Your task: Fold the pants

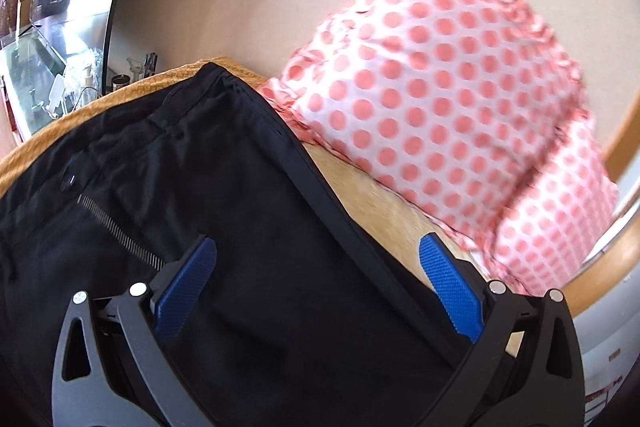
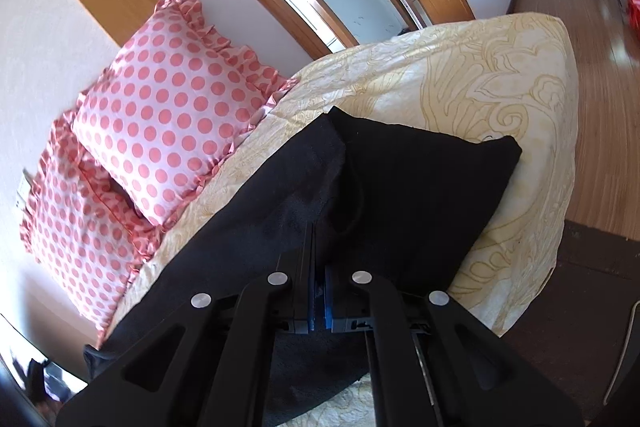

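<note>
My left hand-held gripper (image 1: 316, 259) is spread wide at the bottom of the frame, its blue pads (image 1: 186, 291) on either side of the black pants (image 1: 224, 187), zipper (image 1: 116, 227) at centre left. My right hand-held gripper (image 2: 319, 267) is pinched tight on a fold of the pants (image 2: 400, 195) at lower centre. The pants lie on the cream patterned bed (image 2: 480, 75), with polka-dot pillows (image 2: 168, 119) at left.
</note>
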A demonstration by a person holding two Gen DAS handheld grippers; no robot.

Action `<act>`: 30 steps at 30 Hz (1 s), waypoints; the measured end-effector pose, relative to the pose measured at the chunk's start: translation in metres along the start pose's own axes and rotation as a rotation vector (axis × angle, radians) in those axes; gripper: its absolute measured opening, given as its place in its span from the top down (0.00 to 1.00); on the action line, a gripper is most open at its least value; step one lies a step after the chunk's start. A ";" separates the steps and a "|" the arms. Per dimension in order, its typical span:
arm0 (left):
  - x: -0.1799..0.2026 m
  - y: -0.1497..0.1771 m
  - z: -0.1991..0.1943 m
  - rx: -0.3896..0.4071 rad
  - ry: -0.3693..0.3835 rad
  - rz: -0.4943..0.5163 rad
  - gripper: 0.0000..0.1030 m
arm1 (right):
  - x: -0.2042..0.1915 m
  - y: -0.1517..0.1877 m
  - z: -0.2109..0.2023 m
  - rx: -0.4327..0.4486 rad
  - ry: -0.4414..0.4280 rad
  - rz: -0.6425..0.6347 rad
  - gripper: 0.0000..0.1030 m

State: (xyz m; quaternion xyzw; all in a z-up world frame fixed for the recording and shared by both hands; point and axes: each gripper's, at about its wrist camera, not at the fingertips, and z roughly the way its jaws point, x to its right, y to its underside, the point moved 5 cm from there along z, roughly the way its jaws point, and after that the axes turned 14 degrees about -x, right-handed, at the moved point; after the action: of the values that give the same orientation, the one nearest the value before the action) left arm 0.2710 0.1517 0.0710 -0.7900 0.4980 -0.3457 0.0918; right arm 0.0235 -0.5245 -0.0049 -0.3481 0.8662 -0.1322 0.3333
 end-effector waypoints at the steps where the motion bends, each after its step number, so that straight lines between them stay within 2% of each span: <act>1: 0.001 -0.018 0.014 -0.017 -0.027 -0.009 0.02 | 0.000 0.000 0.000 -0.001 0.006 -0.007 0.98; 4: 0.002 -0.059 0.055 -0.073 -0.104 -0.003 0.02 | -0.001 0.000 0.001 -0.002 0.028 -0.036 0.98; 7: -0.002 -0.086 0.095 -0.140 -0.176 -0.021 0.03 | -0.003 0.000 0.003 -0.006 0.052 -0.058 0.98; 9: -0.010 -0.098 0.114 -0.174 -0.185 -0.065 0.16 | -0.003 0.000 0.003 -0.010 0.058 -0.061 0.97; 13: -0.029 -0.107 0.142 -0.228 -0.133 -0.214 0.35 | -0.004 -0.001 0.005 -0.021 0.076 -0.066 0.97; 14: -0.035 -0.107 0.144 -0.233 -0.137 -0.241 0.48 | -0.003 0.000 0.005 -0.022 0.076 -0.065 0.97; 15: -0.037 -0.107 0.144 -0.231 -0.139 -0.251 0.70 | -0.003 -0.001 0.005 -0.022 0.076 -0.067 0.97; 16: -0.040 -0.107 0.141 -0.223 -0.106 -0.253 0.87 | -0.003 -0.001 0.005 -0.022 0.074 -0.067 0.97; 17: -0.042 -0.106 0.137 -0.219 -0.055 -0.260 0.92 | -0.003 0.000 0.005 -0.021 0.075 -0.068 0.97; 19: -0.048 -0.102 0.119 -0.194 -0.041 -0.273 0.93 | -0.004 -0.001 0.006 -0.021 0.066 -0.067 0.97; 21: -0.047 -0.099 0.097 -0.171 -0.038 -0.237 0.94 | -0.005 -0.005 0.007 -0.022 0.054 -0.066 0.97; 27: -0.039 -0.062 -0.018 -0.038 0.018 -0.107 0.95 | -0.017 -0.030 -0.005 0.029 -0.009 -0.083 0.97; 30: -0.040 -0.026 -0.081 0.050 0.010 -0.041 0.95 | -0.020 -0.041 -0.019 0.068 -0.046 -0.077 0.97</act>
State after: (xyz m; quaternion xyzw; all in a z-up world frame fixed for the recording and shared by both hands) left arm 0.2277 0.2141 0.1256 -0.7958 0.4733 -0.3638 0.1019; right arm 0.0424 -0.5406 0.0379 -0.3727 0.8393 -0.1661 0.3594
